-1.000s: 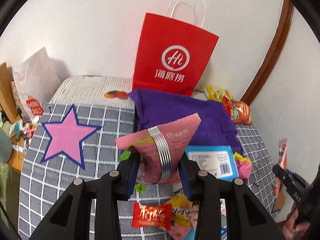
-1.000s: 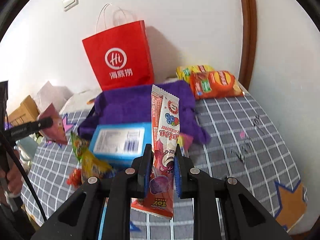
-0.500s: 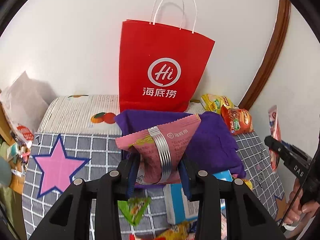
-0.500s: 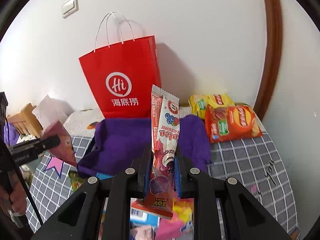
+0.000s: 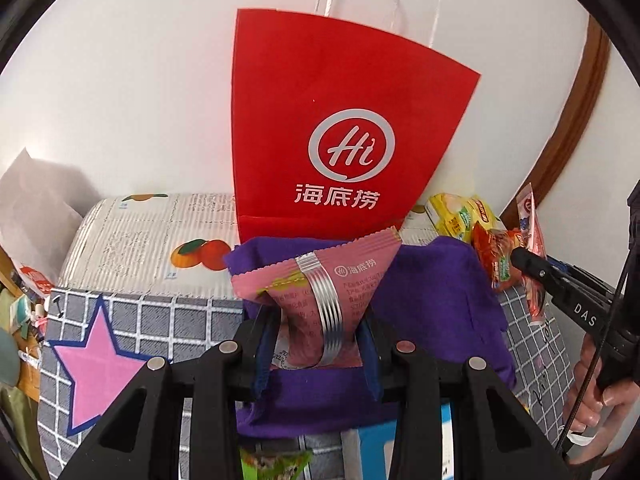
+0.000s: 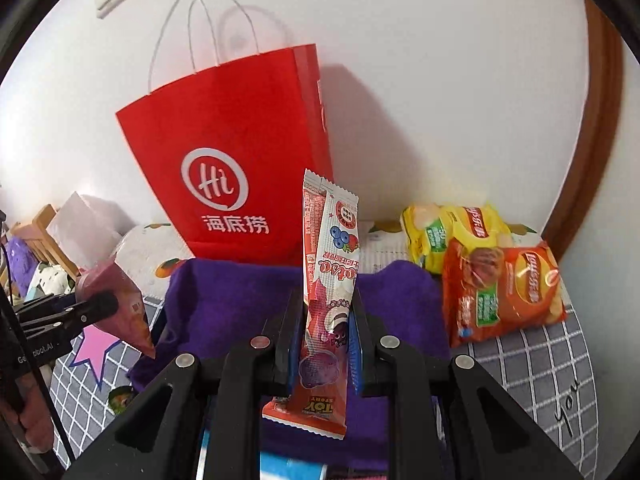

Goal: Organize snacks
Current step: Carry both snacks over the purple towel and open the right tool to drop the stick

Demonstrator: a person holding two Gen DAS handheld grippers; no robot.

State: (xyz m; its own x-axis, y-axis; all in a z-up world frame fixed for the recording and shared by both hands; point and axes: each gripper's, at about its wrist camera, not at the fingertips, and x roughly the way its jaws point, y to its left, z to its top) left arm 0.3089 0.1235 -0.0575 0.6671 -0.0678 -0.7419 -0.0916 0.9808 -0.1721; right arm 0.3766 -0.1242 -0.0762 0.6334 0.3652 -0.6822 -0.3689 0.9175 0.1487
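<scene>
Both snacks are in hand and held above the purple cloth (image 5: 440, 292) that lies at the back of the checked surface (image 6: 532, 356), in front of the red paper bag (image 5: 340, 128) standing against the wall. The left gripper (image 5: 320, 328) is clenched on a pink triangular packet (image 5: 320, 276), its sealed edge pointing up toward the bag's front face. The right gripper (image 6: 322, 332) grasps a long strawberry-and-blueberry stick packet (image 6: 330, 280) upright by its lower half, the top reaching to about the bag's base in that view. The step in hand looks like the carry toward the bag, which seems the likely place for the snacks, though nothing shows whether it holds any yet. Its mouth is above both packets, so the next move calls for lifting each gripper over the rim, one at a time so they do not crowd the opening or catch the white handles (image 6: 200, 32), and letting go only once the packet is inside. The bag is light paper and may tip if nudged. An orange chip bag (image 6: 504, 292) and a yellow chip bag (image 6: 452, 232) lie at the back right corner, untouched.
</scene>
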